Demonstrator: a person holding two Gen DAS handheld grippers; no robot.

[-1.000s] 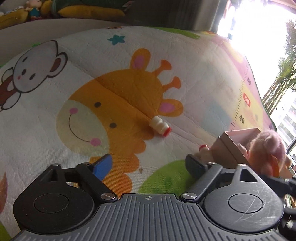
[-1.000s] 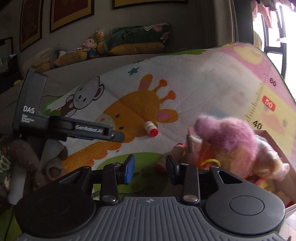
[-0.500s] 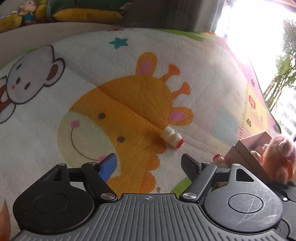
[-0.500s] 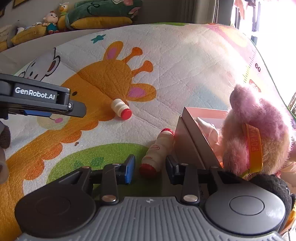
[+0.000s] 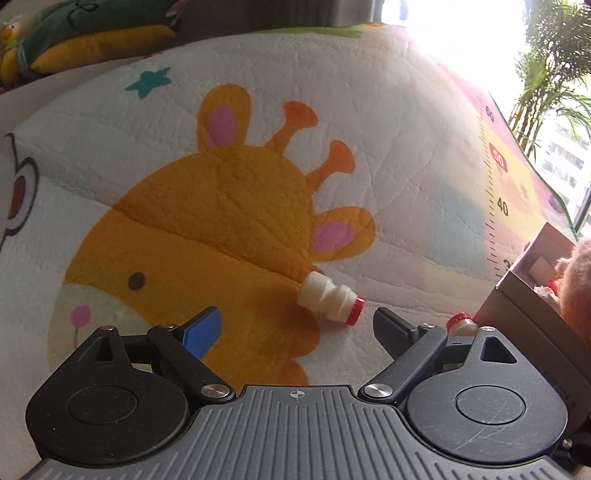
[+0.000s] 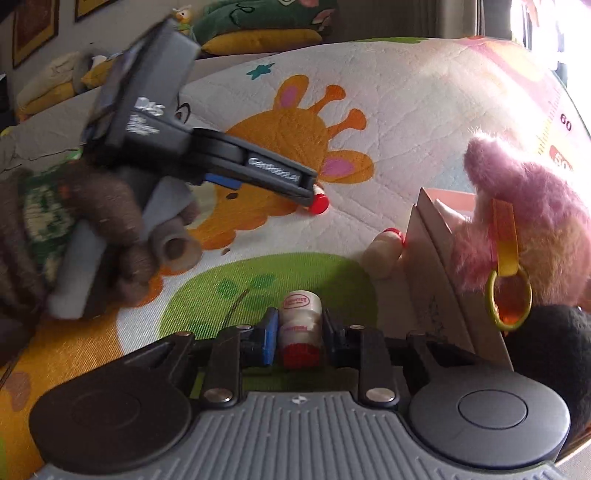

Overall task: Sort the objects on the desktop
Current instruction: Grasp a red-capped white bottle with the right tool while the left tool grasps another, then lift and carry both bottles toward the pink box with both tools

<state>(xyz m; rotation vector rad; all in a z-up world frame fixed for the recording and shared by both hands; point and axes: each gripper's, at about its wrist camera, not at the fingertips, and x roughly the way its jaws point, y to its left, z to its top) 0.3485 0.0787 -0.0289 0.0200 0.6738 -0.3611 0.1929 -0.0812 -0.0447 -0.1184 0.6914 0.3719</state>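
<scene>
Three small white bottles with red caps are on the animal play mat (image 5: pixel 388 110). One bottle (image 5: pixel 328 304) lies on the giraffe's cheek, just ahead of my left gripper (image 5: pixel 295 321). Its jaws are opening wide, with nothing between them. In the right wrist view the left gripper (image 6: pixel 308 184) reaches that bottle's red cap (image 6: pixel 318 203). My right gripper (image 6: pixel 299 332) is shut on a second bottle (image 6: pixel 301 302), cap towards the camera. A third bottle (image 6: pixel 384 251) leans against the pink cardboard box (image 6: pixel 424 258), half hidden behind my left gripper's right finger (image 5: pixel 391 325).
A pink plush toy (image 6: pixel 524 214) with a yellow ring sits in the box (image 5: pixel 535 295) at the right. A gloved hand (image 6: pixel 92 229) holds the left gripper. Cushions and soft toys (image 5: pixel 92 33) line the mat's far edge. A bright window is at the right.
My right gripper has dropped over a bottle beside the box and closed on it. My left gripper has moved towards the bottle on the giraffe, its jaws spreading wider.
</scene>
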